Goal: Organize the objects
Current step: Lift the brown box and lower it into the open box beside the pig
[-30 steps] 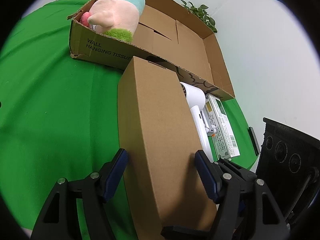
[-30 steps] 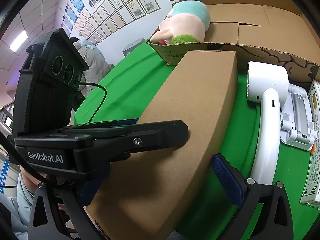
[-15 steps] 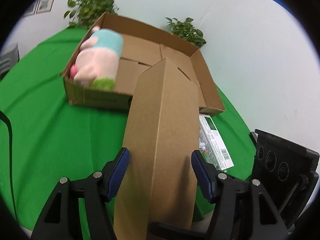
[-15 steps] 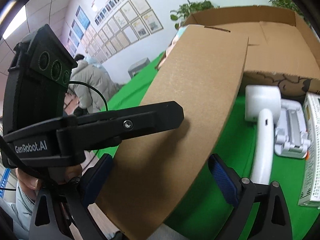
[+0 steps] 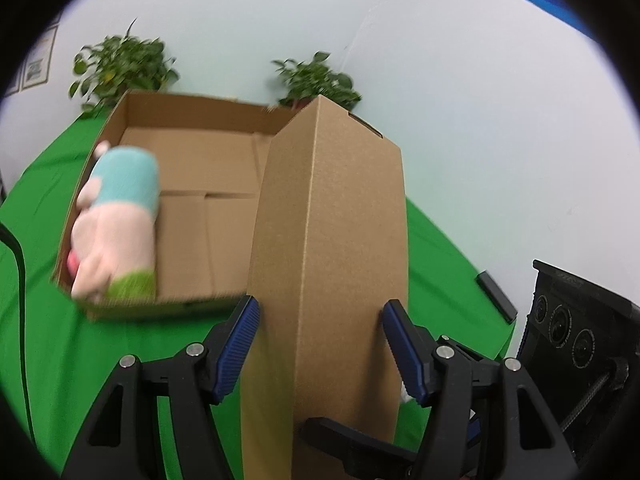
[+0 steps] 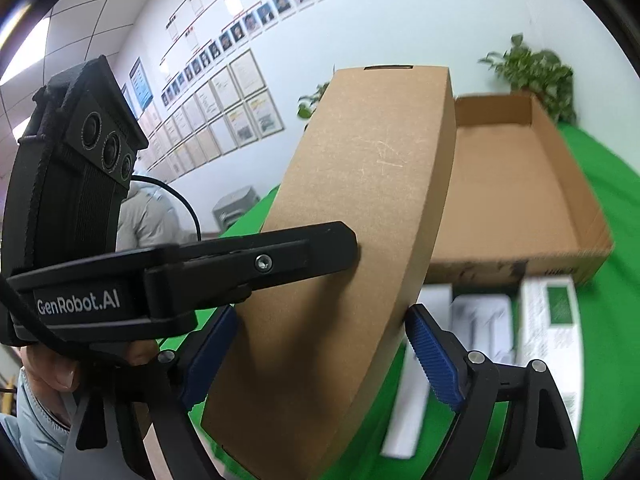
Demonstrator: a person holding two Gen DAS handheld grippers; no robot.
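A long brown cardboard box [image 5: 328, 264] is held up off the green table, tilted end-up. My left gripper [image 5: 320, 344] is shut on the long cardboard box across its near end. My right gripper [image 6: 320, 340] is shut on the same box [image 6: 360, 216] from the other side; the left gripper's body [image 6: 80, 200] shows at its left. Beyond stands a large open cardboard tray [image 5: 192, 152] with a pink and teal plush toy [image 5: 116, 220] at its left end. The tray also shows in the right wrist view [image 6: 520, 184].
On the green cloth [image 5: 48, 344] under the lifted box lie a white hair dryer [image 6: 408, 392], a white part [image 6: 484, 320] and a white and green carton [image 6: 548, 328]. Potted plants [image 5: 120, 68] stand behind the tray. A dark cable [image 5: 20, 280] runs at left.
Both grippers have lifted the long box off the table and tilted its far end upward. The view has risen, so the tray's inside now shows from above.
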